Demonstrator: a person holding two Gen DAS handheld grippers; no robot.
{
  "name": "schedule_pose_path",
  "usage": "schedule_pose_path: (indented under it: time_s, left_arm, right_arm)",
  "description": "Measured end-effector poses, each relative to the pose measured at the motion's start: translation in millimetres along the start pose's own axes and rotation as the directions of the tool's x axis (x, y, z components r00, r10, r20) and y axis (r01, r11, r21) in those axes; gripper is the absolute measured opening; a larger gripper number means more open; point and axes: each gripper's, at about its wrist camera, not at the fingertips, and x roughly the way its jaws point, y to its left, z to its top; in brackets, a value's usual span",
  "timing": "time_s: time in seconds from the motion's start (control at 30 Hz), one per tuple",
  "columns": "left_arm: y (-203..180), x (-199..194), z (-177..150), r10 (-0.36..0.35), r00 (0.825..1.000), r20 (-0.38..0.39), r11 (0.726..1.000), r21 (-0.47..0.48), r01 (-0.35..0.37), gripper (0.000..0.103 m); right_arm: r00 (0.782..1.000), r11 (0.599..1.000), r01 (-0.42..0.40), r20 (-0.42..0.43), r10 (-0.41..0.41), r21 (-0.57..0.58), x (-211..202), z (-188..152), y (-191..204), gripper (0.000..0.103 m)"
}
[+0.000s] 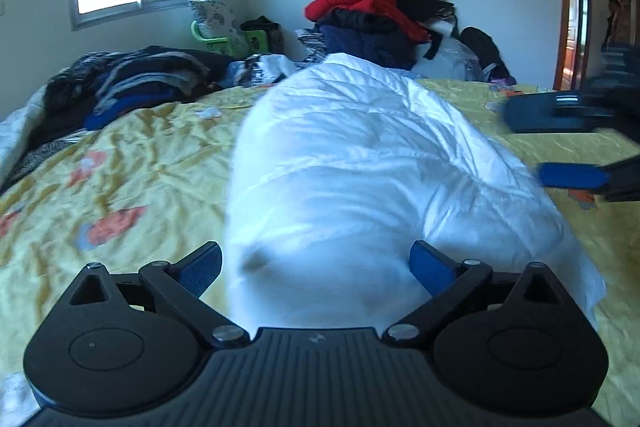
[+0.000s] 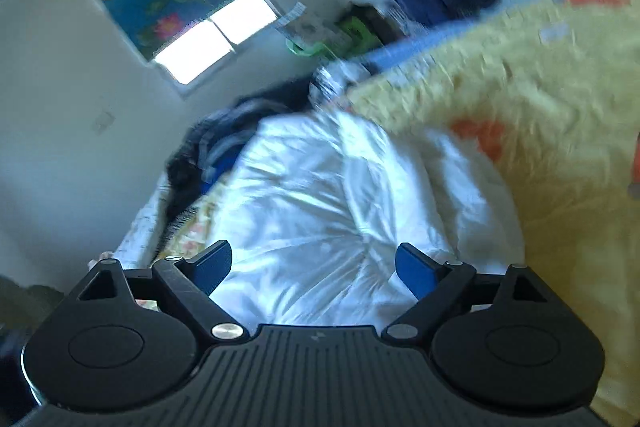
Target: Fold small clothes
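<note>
White padded garment (image 1: 360,163) lies bunched on the yellow bed sheet (image 1: 132,163), stretching toward 12 o'clock. The left hand-held gripper (image 1: 316,267) has its blue fingers spread wide at either side of the garment's near end, gripping nothing. The right hand-held gripper (image 2: 314,269), seen at 3 o'clock from the left wrist, is likewise spread wide above the garment.
</note>
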Motion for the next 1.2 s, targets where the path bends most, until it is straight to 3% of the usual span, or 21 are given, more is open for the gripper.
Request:
schedule_pose_path:
  time_s: [0.2,0.33,0.4,0.5,0.57,0.63,0.7,0.77,0.87,0.93,0.97,1.03,1.1,1.13,1.2]
  left_arm:
    - [13.5,-71.7,-30.6,0.040,0.999,0.023,0.998,-0.049,-0.039,0.101]
    - [20.5,-96.7,-58.8,0.102,0.994,-0.029,0.989,-0.107,-0.105,0.101]
    - [27.0,-102.4,-69.4,0.095,0.993,-0.067,0.985,-0.137,-0.103,0.101]
    - [34.2,-90.1,-67.4,0.056,0.995,-0.087,0.987,-0.147,-0.069,0.101]
    - [45.2,-72.8,-54.1,0.049,0.996,-0.069,0.976,-0.207,-0.062,0.101]
    - [63.0,-52.3,-36.4,-0.052,0.997,-0.055,0.946,-0.322,0.032,0.101]
    - [76.8,-21.6,-25.0,-0.172,0.980,-0.097,0.895,-0.432,0.115,0.101]
    - [82.4,7.6,-18.3,-0.232,0.959,-0.164,0.858,-0.500,0.122,0.101]
    - [85.0,29.0,-17.0,-0.278,0.942,-0.187,0.820,-0.558,0.131,0.100]
    - [82.9,33.4,-18.9,-0.335,0.924,-0.185,0.805,-0.566,0.178,0.078]
    - [81.4,33.8,-18.9,-0.352,0.917,-0.188,0.803,-0.564,0.193,0.071]
    - [78.8,31.7,-14.5,-0.336,0.920,-0.204,0.829,-0.527,0.186,0.065]
    - [80.1,26.2,-8.6,-0.320,0.923,-0.215,0.849,-0.496,0.179,0.056]
    - [80.7,21.9,-5.4,-0.299,0.930,-0.214,0.866,-0.471,0.170,0.055]
    - [86.1,20.3,-3.3,-0.273,0.937,-0.217,0.885,-0.440,0.156,0.055]
  right_arm:
    - [0.994,0.993,0.107,-0.001,-0.107,-0.046,-66.5,-50.0,21.9,0.098]
    - [0.978,0.976,0.207,-0.001,-0.207,-0.062,-95.7,-92.7,26.6,0.098]
    - [0.968,0.967,0.244,-0.037,-0.247,-0.065,-102.5,-110.6,26.5,0.099]
    - [0.975,0.977,0.199,-0.079,-0.205,-0.083,-97.2,-114.5,21.0,0.098]
    - [0.985,0.985,0.170,-0.039,-0.170,-0.021,-93.1,-95.0,9.3,0.098]
    - [0.991,0.988,0.134,-0.040,-0.131,0.081,-79.9,-66.4,-15.6,0.100]
    - [0.982,0.969,0.171,-0.111,-0.153,0.179,-55.6,-42.4,-42.7,0.101]
    - [0.971,0.952,0.194,-0.187,-0.152,0.237,-31.8,-29.9,-62.5,0.094]
    - [0.965,0.941,0.189,-0.230,-0.125,0.282,-9.1,-27.0,-77.6,0.090]
    - [0.967,0.940,0.168,-0.233,-0.099,0.298,-2.6,-32.6,-81.2,0.088]
    - [0.972,0.946,0.146,-0.221,-0.083,0.288,-1.6,-36.0,-79.6,0.087]
    - [0.971,0.959,0.127,-0.228,-0.068,0.255,0.8,-39.6,-74.2,0.079]
    - [0.972,0.955,0.084,-0.235,-0.015,0.286,2.7,-42.7,-72.4,0.056]
    - [0.972,0.954,0.058,-0.236,0.013,0.294,1.4,-43.7,-68.9,0.047]
    - [0.966,0.967,0.036,-0.256,0.031,0.253,2.5,-48.3,-57.3,0.046]
